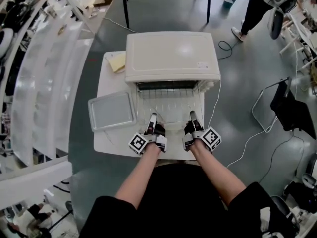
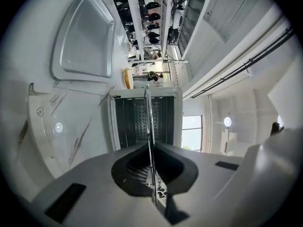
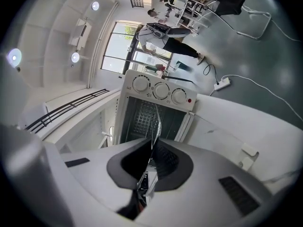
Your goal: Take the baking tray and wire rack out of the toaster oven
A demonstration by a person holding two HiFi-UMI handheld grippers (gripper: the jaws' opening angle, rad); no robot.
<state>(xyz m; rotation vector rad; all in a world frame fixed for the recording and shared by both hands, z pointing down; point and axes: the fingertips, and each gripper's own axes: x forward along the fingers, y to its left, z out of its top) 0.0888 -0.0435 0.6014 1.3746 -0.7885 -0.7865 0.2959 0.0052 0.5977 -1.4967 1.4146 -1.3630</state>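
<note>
**Grip state.** Both grippers are closed on the task item. Your left gripper and right gripper each pinch the front edge of the silver wire rack. In each gripper view the rack shows edge-on as a thin metal line between the jaws.

**Position.** The rack appears partly drawn out of the white box-shaped toaster oven. Its rear sits in the oven mouth and its front lies over the lowered door. The shallow silver rectangular baking tray already lies on the white counter, just left of the oven and apart from both grippers.

**Handling.**
- Expect the rack to be light and stiff, with smooth thin wires that can slip or pivot in a pinch grip.
- Hold the front bar, one gripper on each side of centre, as now.
- Draw both sides evenly. If one side leads, the rack is likely to skew and bind against the oven walls.
- Keep it level until the rear edge clears the opening.

**Surroundings.**
- The baking tray takes up the counter's left front area, so little bare surface is left for setting the rack down.
- A pale yellow flat item lies at the back left, beside the oven.
- A white power cord hangs off the counter's right side. Avoid snagging it.
- The lowered door sits directly under the rack's path.
</note>
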